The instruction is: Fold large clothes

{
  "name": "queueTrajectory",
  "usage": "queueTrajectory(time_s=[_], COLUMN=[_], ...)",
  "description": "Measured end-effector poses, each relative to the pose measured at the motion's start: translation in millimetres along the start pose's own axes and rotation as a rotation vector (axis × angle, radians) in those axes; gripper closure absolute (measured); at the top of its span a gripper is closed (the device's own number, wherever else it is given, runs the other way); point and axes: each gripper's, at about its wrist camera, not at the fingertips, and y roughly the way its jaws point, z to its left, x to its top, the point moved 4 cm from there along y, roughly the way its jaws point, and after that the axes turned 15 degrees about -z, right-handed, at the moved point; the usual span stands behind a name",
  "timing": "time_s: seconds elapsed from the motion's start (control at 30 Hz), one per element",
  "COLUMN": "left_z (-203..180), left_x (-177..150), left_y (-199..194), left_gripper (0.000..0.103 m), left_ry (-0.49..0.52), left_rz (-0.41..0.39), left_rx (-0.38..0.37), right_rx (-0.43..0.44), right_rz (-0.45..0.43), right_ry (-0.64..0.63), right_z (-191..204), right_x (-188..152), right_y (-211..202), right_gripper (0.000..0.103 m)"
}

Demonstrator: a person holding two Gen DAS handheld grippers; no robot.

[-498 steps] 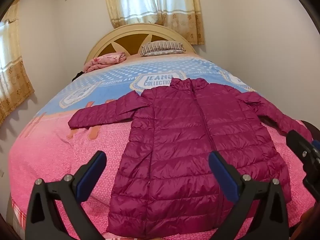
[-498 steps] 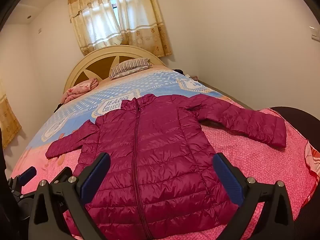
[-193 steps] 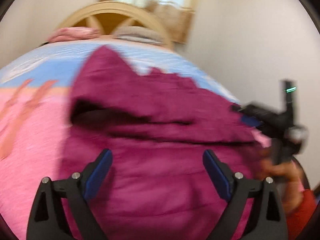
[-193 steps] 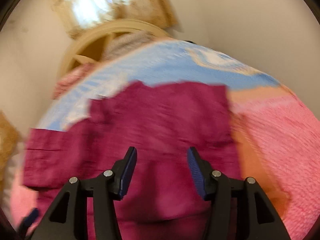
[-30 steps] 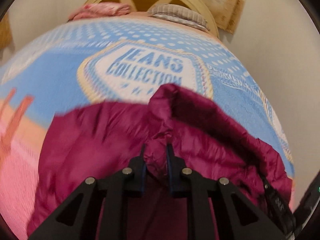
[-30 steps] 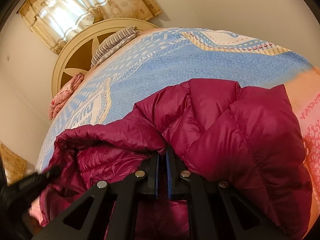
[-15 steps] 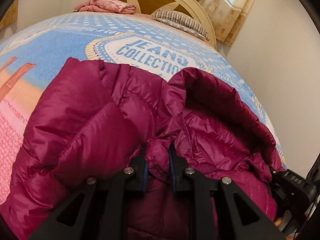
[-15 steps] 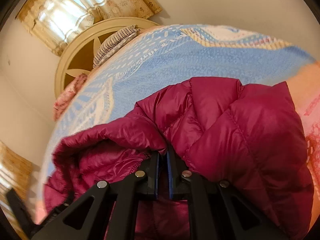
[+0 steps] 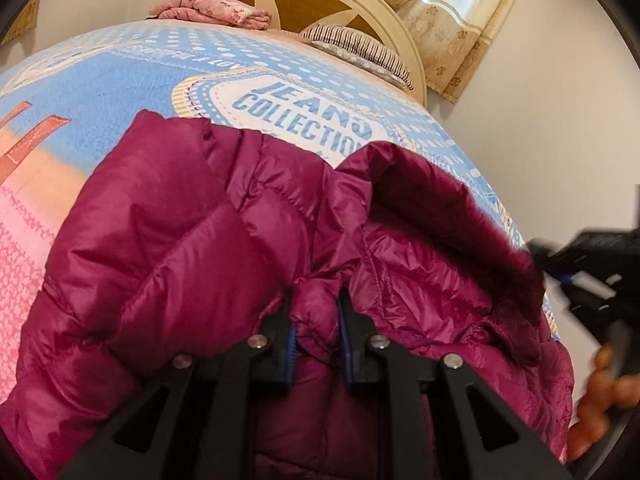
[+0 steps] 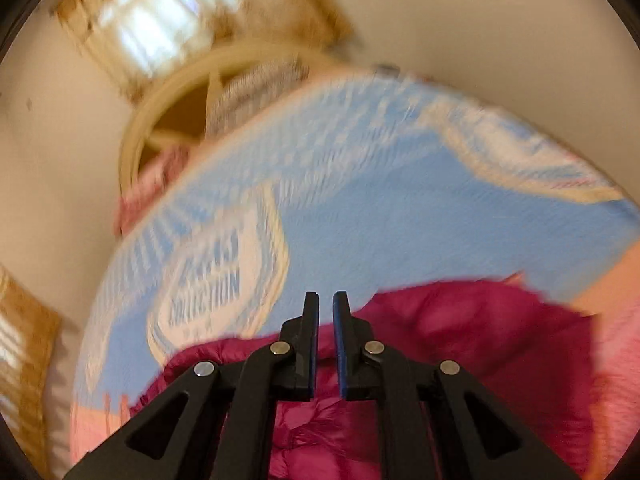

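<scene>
1. While clamped on a puffed fold of the jacket (image 9: 168, 248), left gripper (image 9: 316, 332) sits at the garment's top edge, jaws narrow with magenta fabric pinched between the blue pads (image 9: 291, 344).
2. Seen from the left wrist: jacket bunched on the bed (image 9: 100, 80), bulk lying below and to both sides of the fingers, collar or hood rim (image 9: 440, 184) arching up and to the right of the pinch.
3. Beyond that rim, only open blue bedspread up to the headboard (image 9: 320, 4), with a striped pillow (image 9: 356, 46) and a pink bundle (image 9: 212, 10) well apart from the jacket; plenty of room forward.
4. At the right margin, right gripper (image 9: 592, 264) blurred beside the collar, apart from the fabric; own state unreadable here.
5. Seen from the right wrist, heavily blurred: right gripper (image 10: 326, 312) nearly closed, a thin gap between the pads and nothing in it, tips standing against blue bedspread.
6. Jacket (image 10: 480, 340) below and behind those tips, spreading wider to the right; free of this gripper.
7. Judged from this: left side nearer and alone in hold, so next fold likely hangs on carrying that pinched edge across the jacket's length, or on regrasping with the right.
8. Risk: slippery fill sliding out of a one-sided pinch; bed edge near on the right wall side.
</scene>
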Motion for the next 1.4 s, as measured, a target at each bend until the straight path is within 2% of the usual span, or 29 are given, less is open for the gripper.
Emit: queueTrajectory(time_s=[0.07,0.13,0.17,0.23,0.3,0.33,0.4,0.47,0.5,0.57,0.67,0.73,0.8,0.87,0.9,0.97,1.0,1.07,1.2,1.3,1.37,1.4], left_z=[0.9,0.7,0.6,-1.4,-4.2,-5.3,-6.8,-13.3,-18.2,-36.2,-68.1,-77.9,-73.7,-55.5,-39.6,-15.9,-10.3,-10.6,-11.1,-11.1,-14.0,-14.5], left_x=[0.3,0.4,0.9,2.8,8.6,15.6,32.6,55.5,65.2,84.5,95.9,90.2,78.0,61.4,52.4,36.8,31.3,25.6,24.9,26.2,26.4,26.3], left_y=[0.9,1.7,1.7,-0.7,-9.3,-20.1,-47.0,-68.7,-71.8,-66.5,-31.6,-3.6,21.9,41.8,47.6,48.2,45.1,42.2,47.1,46.7,46.7,47.0], left_gripper=[0.081,0.081,0.081,0.081,0.079,0.079,0.076,0.062,0.049,0.041,0.039,0.039,0.039,0.04,0.04,0.034,0.034,0.032,0.029,0.029,0.029,0.029], left_ry=[-0.006,-0.007,-0.01,-0.01,0.02,0.036,0.076,0.106,0.114,0.149,0.239,0.284,0.311,0.333,0.313,0.239,0.233,0.263,0.274,0.265,0.269,0.271], left_rz=[0.001,0.004,0.004,0.009,0.035,0.023,-0.066,-0.152,-0.167,-0.183,-0.148,-0.106,-0.051,0.028,0.065,0.085,0.063,0.025,0.029,0.026,0.024,0.023], left_rx=[-0.006,-0.01,-0.015,-0.033,-0.038,-0.041,-0.018,-0.016,-0.02,-0.031,-0.049,-0.024,0.04,0.169,0.225,0.212,0.198,0.198,0.204,0.194,0.196,0.197], right_rx=[-0.022,-0.027,0.023,0.079,0.08,0.074,0.058,0.06,0.062,0.066,0.074,0.08,0.089,0.094,0.098,0.103,0.105,0.1,0.08,0.059,0.09,0.07], right_rz=[0.125,0.169,0.104,0.035,0.013,0.009,0.0,-0.005,-0.007,-0.01,-0.012,-0.013,-0.013,-0.012,-0.012,-0.012,-0.012,-0.012,0.0,0.042,-0.015,-0.053], right_ry=[-0.065,-0.078,-0.082,-0.076,-0.085,-0.1,-0.133,-0.133,-0.13,-0.126,-0.118,-0.111,-0.1,-0.093,-0.089,-0.085,-0.085,-0.092,-0.101,-0.102,-0.109,-0.144], right_z=[2.1,-8.0,-14.0,-20.5,-18.0,-16.4,-11.7,-10.2,-10.2,-10.0,-13.9,-13.5,-15.1,-15.9,-16.6,-16.8,-16.2,-15.2,-12.7,-6.9,-2.7,-1.4], right_x=[-29.9,-54.6,-60.8,-69.5,-72.2,-72.9,-75.2,-74.7,-74.7,-74.6,-69.4,-69.7,-69.5,-69.2,-69.2,-69.1,-69.2,-69.2,-68.2,-60.1,-46.5,-39.4], right_y=[14.7,18.8,13.6,7.8,6.2,5.4,4.3,6.3,6.4,5.5,6.1,5.5,5.0,5.2,5.3,5.4,5.2,5.2,6.1,-4.5,-26.0,-35.6], right_gripper=[0.096,0.096,0.096,0.096,0.097,0.097,0.097,0.096,0.097,0.097,0.096,0.096,0.096,0.096,0.096,0.096,0.096,0.096,0.096,0.096,0.096,0.096])
